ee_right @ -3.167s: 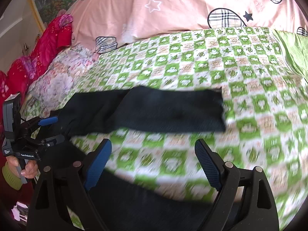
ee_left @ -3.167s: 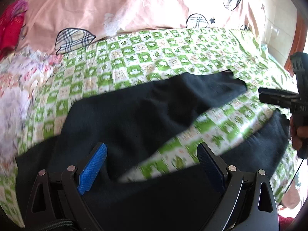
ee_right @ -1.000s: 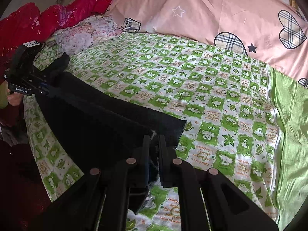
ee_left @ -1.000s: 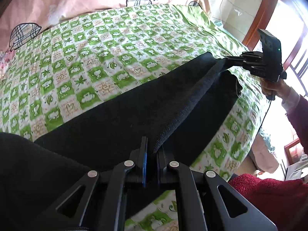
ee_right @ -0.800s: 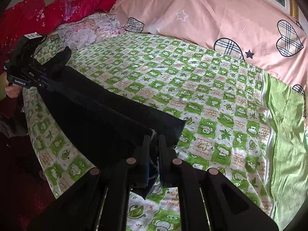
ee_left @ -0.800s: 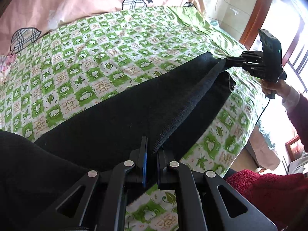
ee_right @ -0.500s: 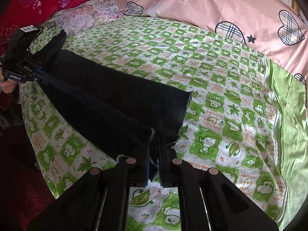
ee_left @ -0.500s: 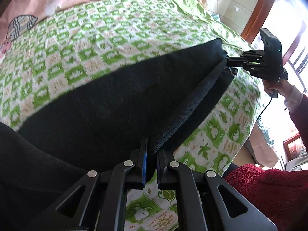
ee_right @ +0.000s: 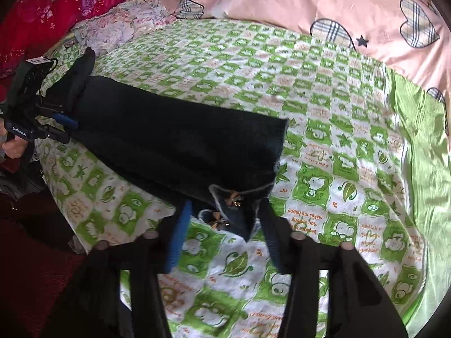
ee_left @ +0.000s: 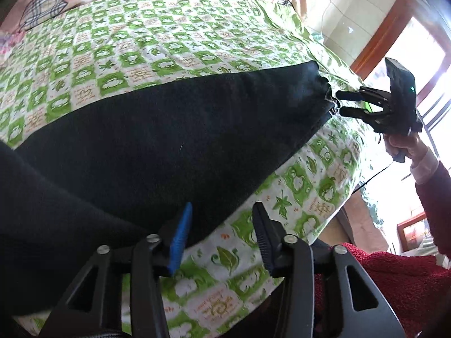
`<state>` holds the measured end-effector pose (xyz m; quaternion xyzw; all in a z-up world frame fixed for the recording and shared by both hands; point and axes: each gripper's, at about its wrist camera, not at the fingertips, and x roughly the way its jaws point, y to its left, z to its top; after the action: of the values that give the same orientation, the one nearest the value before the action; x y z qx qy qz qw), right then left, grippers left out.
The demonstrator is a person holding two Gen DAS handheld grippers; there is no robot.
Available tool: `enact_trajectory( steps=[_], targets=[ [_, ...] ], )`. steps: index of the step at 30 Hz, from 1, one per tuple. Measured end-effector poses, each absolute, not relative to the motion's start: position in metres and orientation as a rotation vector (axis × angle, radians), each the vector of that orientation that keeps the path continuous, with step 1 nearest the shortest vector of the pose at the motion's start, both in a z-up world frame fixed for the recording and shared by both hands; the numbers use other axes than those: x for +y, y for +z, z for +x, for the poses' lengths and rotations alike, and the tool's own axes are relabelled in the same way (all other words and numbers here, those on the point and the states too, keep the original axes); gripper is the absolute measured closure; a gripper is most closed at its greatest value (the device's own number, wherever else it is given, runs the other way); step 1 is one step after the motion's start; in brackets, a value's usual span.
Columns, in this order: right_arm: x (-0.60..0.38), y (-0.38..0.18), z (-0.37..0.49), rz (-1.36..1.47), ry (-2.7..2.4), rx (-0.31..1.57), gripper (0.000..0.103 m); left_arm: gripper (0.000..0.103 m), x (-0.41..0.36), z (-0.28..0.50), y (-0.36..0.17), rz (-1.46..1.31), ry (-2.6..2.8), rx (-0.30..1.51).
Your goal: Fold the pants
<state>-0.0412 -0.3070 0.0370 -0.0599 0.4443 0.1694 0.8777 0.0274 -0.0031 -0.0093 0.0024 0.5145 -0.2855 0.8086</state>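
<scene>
Both tools angled down at the bed [ee_left: 197, 42]: left tool [ee_left: 222, 233] & right tool [ee_right: 225, 225] were opening, pads off the black pants [ee_right: 183, 140], cuff btwn right's.

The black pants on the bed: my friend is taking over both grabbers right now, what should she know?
Left gripper: jaws opening, just letting go; it sits at the near edge of the black pants, pads not pressing cloth.
Right gripper: jaws opening too; the cuff end with small gold trinkets lies loose between them, not pinched.
The pants lie on the green checked bedsheet, folded lengthwise, one leg on top of the other.
Done: the leg-over-leg fold.
Left: likely fold the long strip across into a shorter bundle, then smooth it.
</scene>
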Motion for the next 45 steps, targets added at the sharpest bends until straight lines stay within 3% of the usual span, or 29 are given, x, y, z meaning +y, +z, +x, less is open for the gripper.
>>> enact_trajectory(
  steps=[3,11,14,24,31,33,35,37,38,39,40,45],
  targets=[
    [-0.298,0.05,-0.047,-0.114,0.374,0.894,0.048,0.046,0.012,0.021,-0.002,-0.06,-0.585,1.099],
    [-0.236,0.058,-0.026,-0.045,0.529,0.839,0.048,0.045,0.057,0.027,0.013,-0.18,-0.429,1.101],
    [-0.205,0.056,-0.014,-0.025,0.6,0.828,0.048,0.03,0.079,0.037,0.02,-0.187,-0.293,1.099],
    [-0.102,0.054,0.032,0.044,0.805,0.81,0.048,0.029,0.161,0.115,0.042,-0.298,0.073,1.201],
    [-0.036,0.047,0.063,0.028,0.874,0.849,0.048,0.03,0.186,0.187,0.038,-0.212,0.211,1.337],
    [-0.021,0.039,0.072,0.024,0.877,0.881,0.048,0.036,0.189,0.202,0.026,-0.149,0.254,1.391],
    [-0.009,0.032,0.076,0.021,0.88,0.9,0.048,0.054,0.192,0.21,0.015,-0.108,0.273,1.433],
    [-0.002,0.027,0.077,0.016,0.885,0.905,0.053,0.09,0.192,0.21,0.012,-0.101,0.247,1.435],
    [0.0,0.025,0.079,0.012,0.888,0.906,0.06,0.092,0.193,0.206,0.012,-0.105,0.242,1.423],
    [0.001,0.024,0.08,0.012,0.894,0.909,0.079,0.094,0.195,0.199,0.016,-0.11,0.239,1.384],
    [0.001,0.024,0.079,0.019,0.902,0.91,0.09,0.096,0.197,0.193,0.021,-0.112,0.238,1.354],
    [0.0,0.041,0.066,-0.018,0.915,0.835,0.095,0.099,0.216,0.128,0.061,-0.242,0.193,1.138]
  ],
)
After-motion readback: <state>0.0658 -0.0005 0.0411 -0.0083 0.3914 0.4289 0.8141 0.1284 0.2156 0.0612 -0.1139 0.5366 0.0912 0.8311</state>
